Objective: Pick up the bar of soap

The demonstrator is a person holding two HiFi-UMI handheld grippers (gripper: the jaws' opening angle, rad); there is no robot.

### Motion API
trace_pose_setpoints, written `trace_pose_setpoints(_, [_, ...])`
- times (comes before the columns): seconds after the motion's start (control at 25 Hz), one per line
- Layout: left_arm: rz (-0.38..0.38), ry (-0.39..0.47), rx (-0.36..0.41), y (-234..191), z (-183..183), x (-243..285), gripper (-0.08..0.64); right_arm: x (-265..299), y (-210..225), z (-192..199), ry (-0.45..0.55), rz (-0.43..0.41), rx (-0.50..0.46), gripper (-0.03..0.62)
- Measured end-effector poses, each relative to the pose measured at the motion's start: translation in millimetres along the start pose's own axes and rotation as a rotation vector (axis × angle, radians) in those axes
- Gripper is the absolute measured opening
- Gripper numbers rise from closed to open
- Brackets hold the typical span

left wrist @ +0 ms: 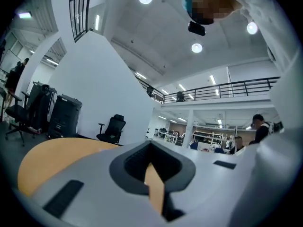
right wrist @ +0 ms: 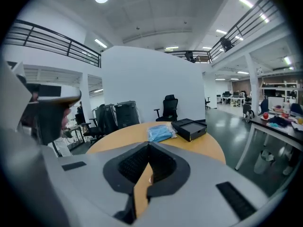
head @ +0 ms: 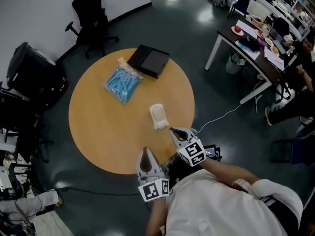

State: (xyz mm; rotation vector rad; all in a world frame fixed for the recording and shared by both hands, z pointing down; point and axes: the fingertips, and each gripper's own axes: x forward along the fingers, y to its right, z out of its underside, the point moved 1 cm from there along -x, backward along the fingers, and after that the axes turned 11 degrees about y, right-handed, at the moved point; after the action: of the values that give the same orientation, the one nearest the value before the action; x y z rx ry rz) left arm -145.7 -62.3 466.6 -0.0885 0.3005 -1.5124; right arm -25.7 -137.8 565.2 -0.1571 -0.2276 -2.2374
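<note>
The bar of soap (head: 158, 116), a white block, lies on the round wooden table (head: 98, 127) right of its middle. My right gripper (head: 175, 132) hovers just near and right of the soap, jaws shut and empty, not touching it. My left gripper (head: 145, 155) hangs at the table's near edge, also shut with nothing in it. In the right gripper view the closed jaws (right wrist: 147, 167) hide the soap. The left gripper view shows its closed jaws (left wrist: 151, 167) over bare tabletop (left wrist: 52, 155).
A blue plastic packet (head: 123, 82) (right wrist: 161, 132) and a flat black box (head: 149, 60) (right wrist: 190, 128) lie at the table's far side. Black office chairs (head: 91, 18) stand beyond the table; a desk (head: 256, 48) is at the right. A white cable (head: 221, 117) crosses the floor.
</note>
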Motion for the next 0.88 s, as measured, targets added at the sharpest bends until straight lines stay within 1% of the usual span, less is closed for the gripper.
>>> trace_pose_setpoints(0.08, [-0.019, -0.010, -0.002, -11, 4, 12, 0.003, 28, 2, 11, -0.029, 0.008, -0.005, 0.014])
trace_pose_setpoints(0.24, [-0.060, -0.041, -0.037, -24, 10, 18, 0.003, 65, 12, 39, -0.108, 0.045, -0.014, 0.014])
trace_pose_setpoints(0.4, [-0.069, -0.086, -0.019, -36, 22, 25, 0.003, 102, 29, 64, -0.169, 0.094, 0.001, 0.023])
trace_pose_setpoints(0.44, [-0.073, -0.095, -0.022, -38, 25, 25, 0.003, 109, 33, 72, -0.194, 0.111, 0.008, 0.058])
trace_pose_setpoints(0.48, [-0.079, -0.103, -0.028, -41, 27, 25, 0.003, 117, 36, 80, -0.220, 0.125, 0.015, 0.134])
trace_pose_setpoints(0.52, [-0.085, -0.111, -0.034, -45, 30, 24, 0.003, 125, 39, 88, -0.244, 0.140, 0.020, 0.182])
trace_pose_setpoints(0.56, [-0.092, -0.118, -0.040, -48, 33, 23, 0.003, 132, 42, 96, -0.266, 0.154, 0.021, 0.206])
trace_pose_setpoints(0.6, [-0.097, -0.126, -0.044, -50, 35, 22, 0.003, 138, 45, 102, -0.286, 0.167, 0.017, 0.222])
trace_pose_setpoints(0.76, [-0.106, -0.155, -0.062, -59, 43, 22, 0.003, 160, 55, 122, -0.364, 0.210, -0.012, 0.254])
trace_pose_setpoints(0.88, [-0.118, -0.162, -0.071, -67, 45, 24, 0.003, 172, 56, 133, -0.420, 0.219, -0.027, 0.275])
